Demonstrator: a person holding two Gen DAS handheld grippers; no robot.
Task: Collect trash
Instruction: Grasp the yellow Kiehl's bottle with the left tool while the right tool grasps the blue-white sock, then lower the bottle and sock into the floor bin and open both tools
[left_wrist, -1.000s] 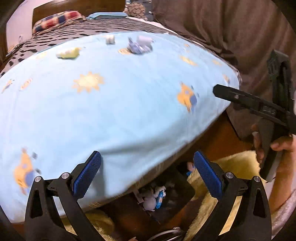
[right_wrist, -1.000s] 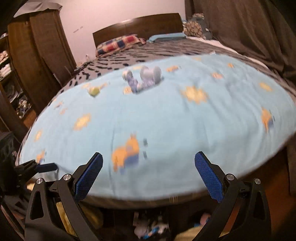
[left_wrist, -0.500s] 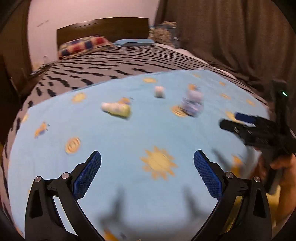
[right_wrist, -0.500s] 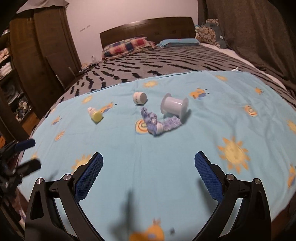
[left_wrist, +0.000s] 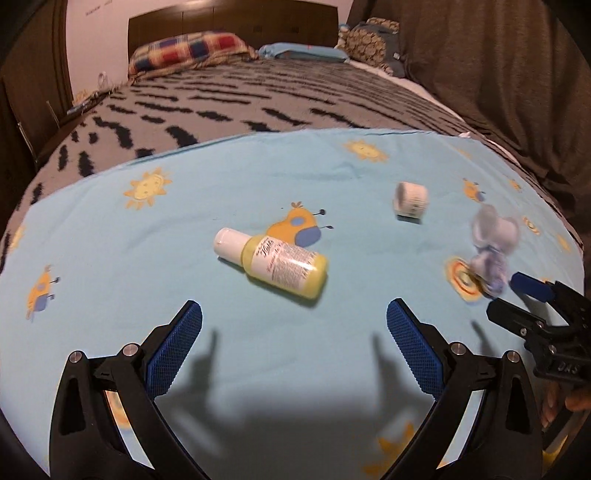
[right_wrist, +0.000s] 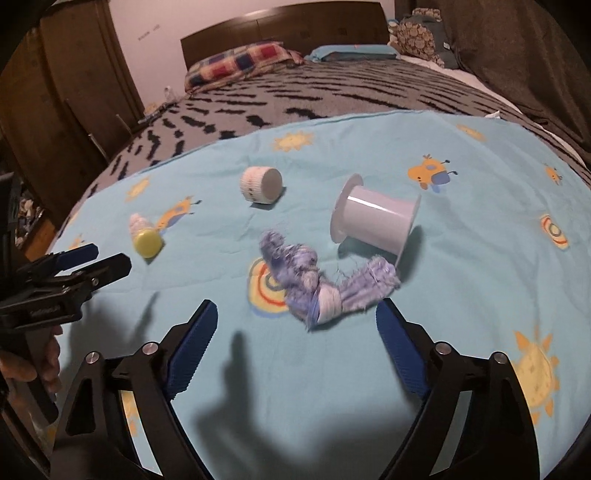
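Observation:
A yellow bottle with a white cap (left_wrist: 271, 262) lies on the light blue sheet (left_wrist: 147, 258), just beyond my open, empty left gripper (left_wrist: 294, 345). A small white jar (left_wrist: 410, 197) lies farther right. In the right wrist view, a blue-white scrap of yarn cloth (right_wrist: 321, 282) lies just ahead of my open, empty right gripper (right_wrist: 296, 345). A white spool (right_wrist: 375, 216) lies behind it, with the white jar (right_wrist: 260, 184) and the yellow bottle (right_wrist: 146, 236) to the left. The left gripper (right_wrist: 107, 258) shows at the left edge, the right gripper (left_wrist: 517, 295) at the left view's right edge.
The blue sheet covers the foot of a bed with a grey black-striped blanket (left_wrist: 258, 96). Pillows (left_wrist: 192, 50) and a wooden headboard (left_wrist: 232, 18) stand at the far end. A dark curtain (left_wrist: 498, 74) hangs on the right. A wooden wardrobe (right_wrist: 66, 92) stands left.
Both grippers have risen from the bed's edge and moved forward over the sheet. The bottle and the cloth scrap are now close in front of the fingers. Both stay open.

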